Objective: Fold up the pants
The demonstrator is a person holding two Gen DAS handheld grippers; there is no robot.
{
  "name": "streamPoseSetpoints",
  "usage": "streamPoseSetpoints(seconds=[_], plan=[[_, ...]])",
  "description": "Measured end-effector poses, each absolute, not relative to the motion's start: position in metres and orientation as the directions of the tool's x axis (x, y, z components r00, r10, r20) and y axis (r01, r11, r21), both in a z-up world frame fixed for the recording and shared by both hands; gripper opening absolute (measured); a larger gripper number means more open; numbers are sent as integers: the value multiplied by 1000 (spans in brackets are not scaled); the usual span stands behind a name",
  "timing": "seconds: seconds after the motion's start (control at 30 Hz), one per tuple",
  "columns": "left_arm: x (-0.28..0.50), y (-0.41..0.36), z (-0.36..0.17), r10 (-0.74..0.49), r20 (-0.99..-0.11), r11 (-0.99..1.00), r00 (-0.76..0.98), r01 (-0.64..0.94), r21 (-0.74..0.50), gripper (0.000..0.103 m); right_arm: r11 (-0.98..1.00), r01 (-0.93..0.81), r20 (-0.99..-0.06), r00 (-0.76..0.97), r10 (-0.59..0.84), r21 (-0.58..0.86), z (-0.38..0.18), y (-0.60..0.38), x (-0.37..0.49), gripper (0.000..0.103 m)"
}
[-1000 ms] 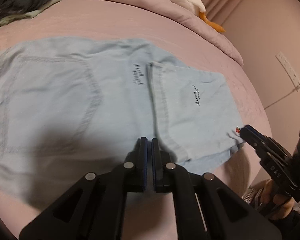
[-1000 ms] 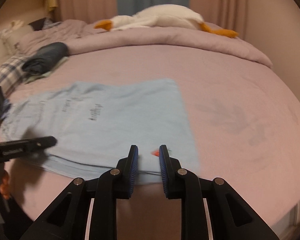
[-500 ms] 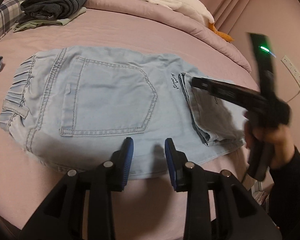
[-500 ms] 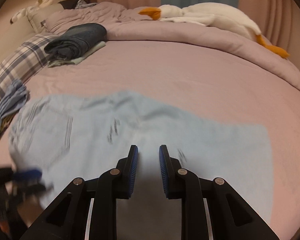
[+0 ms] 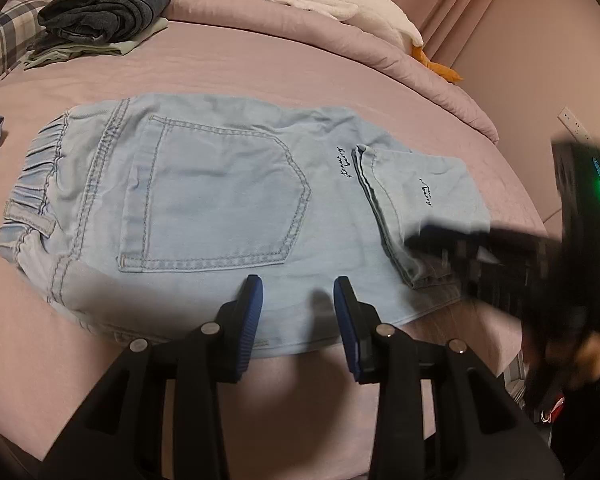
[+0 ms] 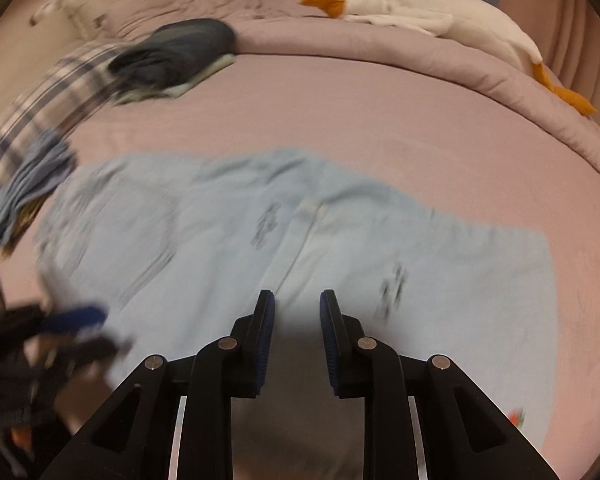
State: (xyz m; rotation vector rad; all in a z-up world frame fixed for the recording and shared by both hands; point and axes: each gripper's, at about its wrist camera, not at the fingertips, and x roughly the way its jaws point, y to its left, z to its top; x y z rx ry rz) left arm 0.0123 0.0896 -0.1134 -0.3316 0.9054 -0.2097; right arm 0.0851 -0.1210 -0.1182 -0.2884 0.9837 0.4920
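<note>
Left tongs [image 5: 298, 308]: jaws spread apart, holding nothing, pointed forward and downward. Right tongs [image 6: 296, 316]: jaws likewise parted, nothing between the blue pads [image 6: 267, 332], seen motion-blurred from the left wrist view.

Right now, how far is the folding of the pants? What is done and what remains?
Done: the light blue pants lie flat on the bed, and the leg end is folded back over them. In hand: nothing; the left gripper and right gripper are both open above the fabric. Left: probably at least one more fold to make the pants compact, since the waistband side is not yet folded.
</note>
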Motion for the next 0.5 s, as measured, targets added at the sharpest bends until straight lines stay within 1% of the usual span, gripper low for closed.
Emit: streamPoseSetpoints(seconds=[0.1, 0.13, 0.2, 0.27, 0.37, 0.43, 0.47, 0.5], plan=[[8, 89, -112, -317, -730, 927, 605, 35, -373, 37, 830, -556, -859, 447, 248, -50, -132, -114, 62, 23], [6, 89, -111, -318, -729, 926, 607, 33, -376, 37, 822, -566, -852, 460, 248, -66, -135, -112, 56, 25], [1, 93, -108, -321, -724, 924, 611, 33, -382, 37, 810, -578, -845, 478, 237, -99, -139, -107, 49, 35], [-7, 100, -105, -326, -713, 918, 620, 28, -395, 37, 815, -569, -847, 483, 222, -111, -138, -105, 47, 36], [-24, 121, -104, -361, -688, 885, 630, -2, -465, 38, 842, -534, -851, 474, 225, -75, -136, -111, 47, 37], [-34, 137, -109, -371, -682, 856, 630, -52, -515, 44, 850, -525, -850, 468, 242, -47, -136, -116, 52, 38], [-38, 145, -113, -377, -678, 835, 631, -84, -543, 49, 851, -523, -848, 469, 246, -42, -136, -117, 50, 40], [-42, 155, -118, -388, -671, 807, 633, -119, -578, 52, 851, -524, -846, 473, 245, -46, -137, -117, 48, 40]])
